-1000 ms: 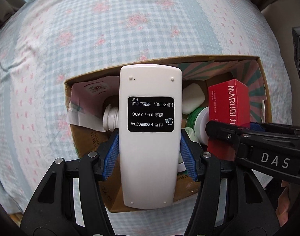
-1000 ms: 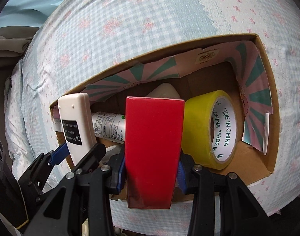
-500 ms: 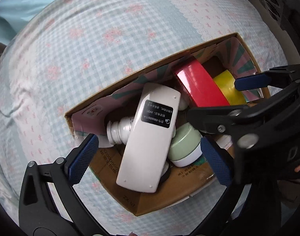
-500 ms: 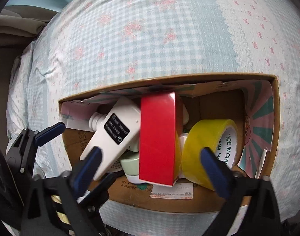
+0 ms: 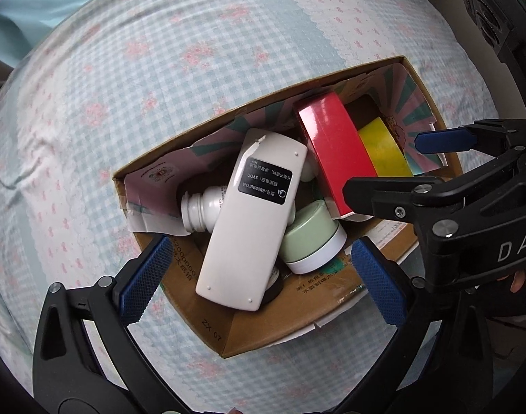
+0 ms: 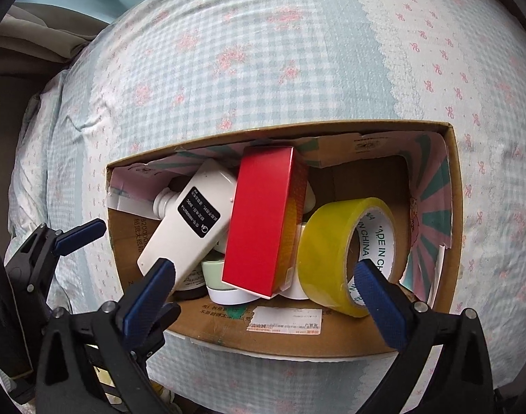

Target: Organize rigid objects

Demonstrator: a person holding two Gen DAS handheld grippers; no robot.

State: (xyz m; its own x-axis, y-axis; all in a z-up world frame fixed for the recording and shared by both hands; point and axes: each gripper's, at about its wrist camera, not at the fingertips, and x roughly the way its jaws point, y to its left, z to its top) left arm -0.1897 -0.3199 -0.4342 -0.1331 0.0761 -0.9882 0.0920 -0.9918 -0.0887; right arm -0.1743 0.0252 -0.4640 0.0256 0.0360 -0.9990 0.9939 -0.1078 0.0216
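Note:
An open cardboard box (image 5: 249, 327) (image 6: 297, 341) sits on the bed. Inside lie a white remote (image 5: 252, 217) (image 6: 190, 224), a red carton (image 5: 335, 151) (image 6: 263, 220), a yellow tape roll (image 5: 383, 148) (image 6: 335, 248), a pale green jar (image 5: 311, 238) (image 6: 214, 269) and a white bottle (image 5: 201, 210) (image 6: 164, 203). My left gripper (image 5: 259, 276) is open and empty above the box's near edge, jaws either side of the remote's near end. My right gripper (image 6: 266, 300) is open and empty over the box front, and shows at the right of the left wrist view (image 5: 435, 186).
The box rests on a blue-checked bedspread with pink flowers (image 5: 194, 51) (image 6: 263, 51). The box lining is pink and teal striped paper (image 6: 432, 207). A dark device (image 5: 497, 17) stands at the top right beyond the bed.
Both grippers have opened and let go: the remote and the red carton dropped into the box. Both grippers have pulled back a little from the box.

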